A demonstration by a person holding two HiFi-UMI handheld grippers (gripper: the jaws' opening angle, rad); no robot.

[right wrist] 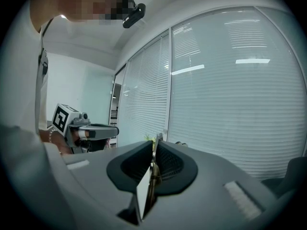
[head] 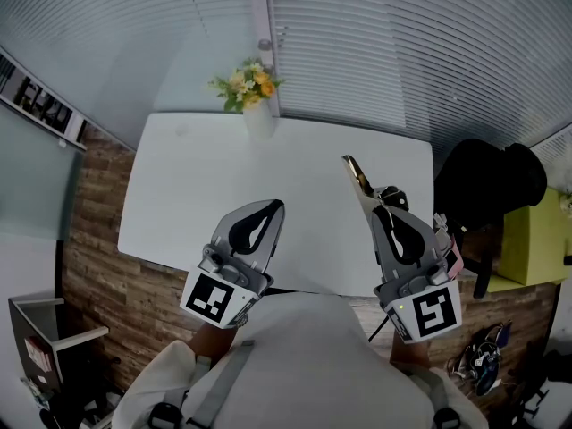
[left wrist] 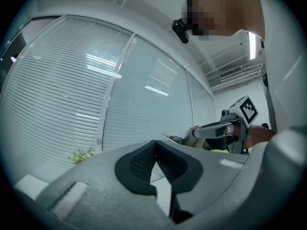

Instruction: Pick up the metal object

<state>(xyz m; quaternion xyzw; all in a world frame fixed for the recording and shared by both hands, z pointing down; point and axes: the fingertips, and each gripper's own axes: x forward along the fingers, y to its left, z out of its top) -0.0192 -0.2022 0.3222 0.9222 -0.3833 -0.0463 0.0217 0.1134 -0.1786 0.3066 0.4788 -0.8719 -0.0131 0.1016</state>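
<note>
While the left gripper (head: 273,206) hovers shut and empty over the white worktop (head: 192,181), the right gripper (head: 382,198) clamps the thin metal object (head: 357,176), which juts forward past its jaws, in the air.

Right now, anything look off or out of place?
Nothing stands out. The right gripper clamps the metal object; the left gripper is shut and empty; the flower vase stands upright on the table.
</note>
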